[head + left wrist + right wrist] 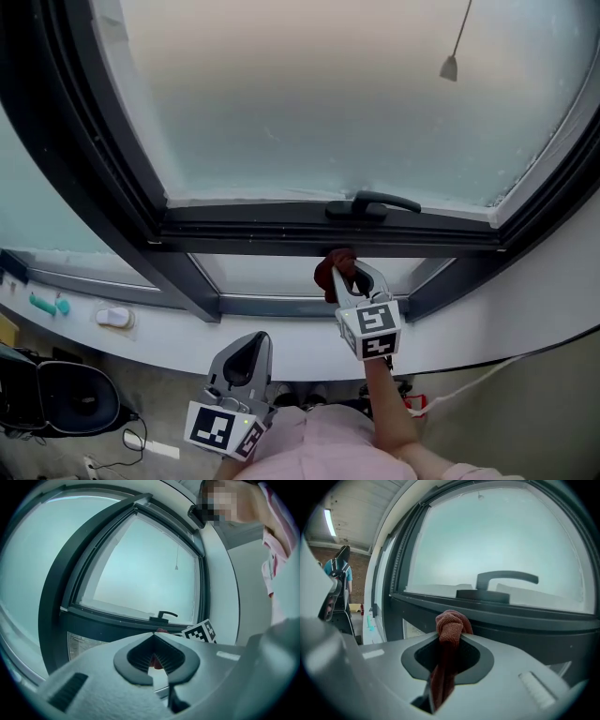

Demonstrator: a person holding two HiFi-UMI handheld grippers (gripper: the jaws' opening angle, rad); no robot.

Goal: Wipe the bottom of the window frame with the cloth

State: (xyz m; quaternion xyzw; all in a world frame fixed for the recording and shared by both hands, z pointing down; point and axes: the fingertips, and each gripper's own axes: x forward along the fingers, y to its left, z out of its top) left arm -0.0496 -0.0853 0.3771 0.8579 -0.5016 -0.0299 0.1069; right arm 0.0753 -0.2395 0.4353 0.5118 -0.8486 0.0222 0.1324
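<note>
While the right gripper [349,277] clamps a reddish-brown cloth [451,626] betw. its jaws, the cloth's bunched end pokes out past the tips. It sits at the dark bottom rail of the window frame [262,228], just below & left of the handle [375,203]; can't tell if it's actually touching. Rest of the cloth hangs down thru the jaws. Left gripper [246,354] is lower & to the left, by the white sill [169,328], apart from the frame, jaws closed together w/ nothing in them. Cord weight [450,67] hangs top right.
</note>
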